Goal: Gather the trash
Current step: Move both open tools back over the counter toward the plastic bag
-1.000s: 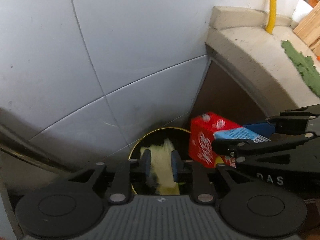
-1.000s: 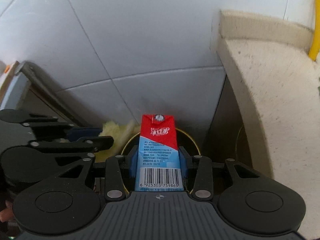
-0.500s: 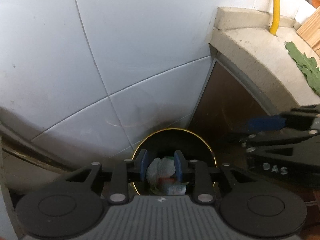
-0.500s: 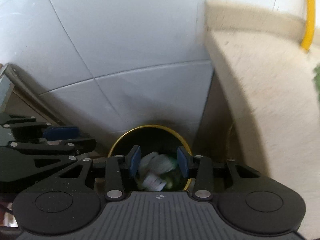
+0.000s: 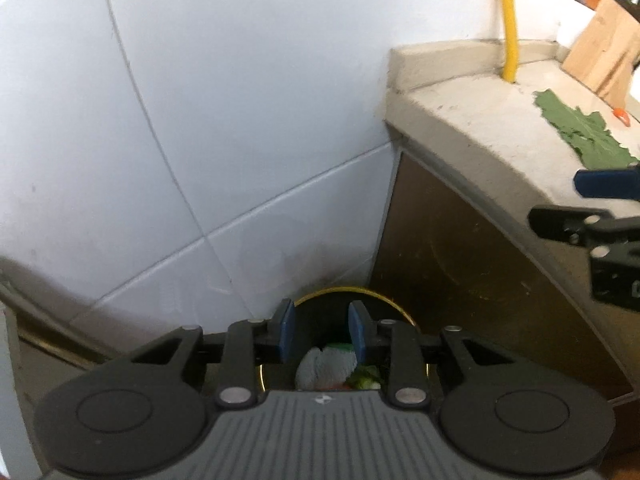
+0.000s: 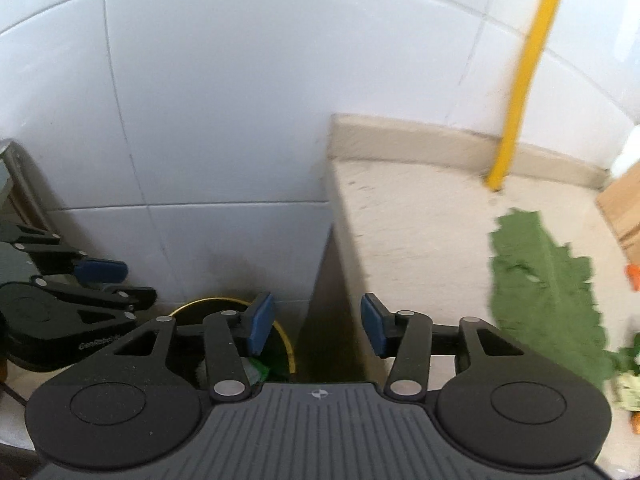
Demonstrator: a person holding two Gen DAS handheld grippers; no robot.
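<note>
Gone from the right gripper (image 6: pixel 317 330): the red and blue carton clamped there a second ago. Gone likewise from the left gripper (image 5: pixel 322 330): the yellowish wad pinched then. Now nothing between either pair of blue pads; left jaws a narrow gap apart and empty, right jaws opening, wider, also empty. Right view swung up and across from the trash bin (image 5: pixel 394 310) to the countertop (image 6: pixel 420 232).

Down in the bin, only a crumpled pale wad (image 5: pixel 324 368) and a green scrap visible past the left gripper body; most of the contents hidden, carton not made out, so no telling its long axis or heading. Bin rim half covered in the right view, gold edge showing against the tiled wall (image 5: pixel 200 120).

On the countertop, a green leaf (image 6: pixel 544 296), lying flat, long axis running from beside the yellow pipe (image 6: pixel 520 80) toward the camera, near end cut off by the right gripper. More scraps at the right edge, blurred. Wooden board (image 5: pixel 600 56) leaning at the far end.
</note>
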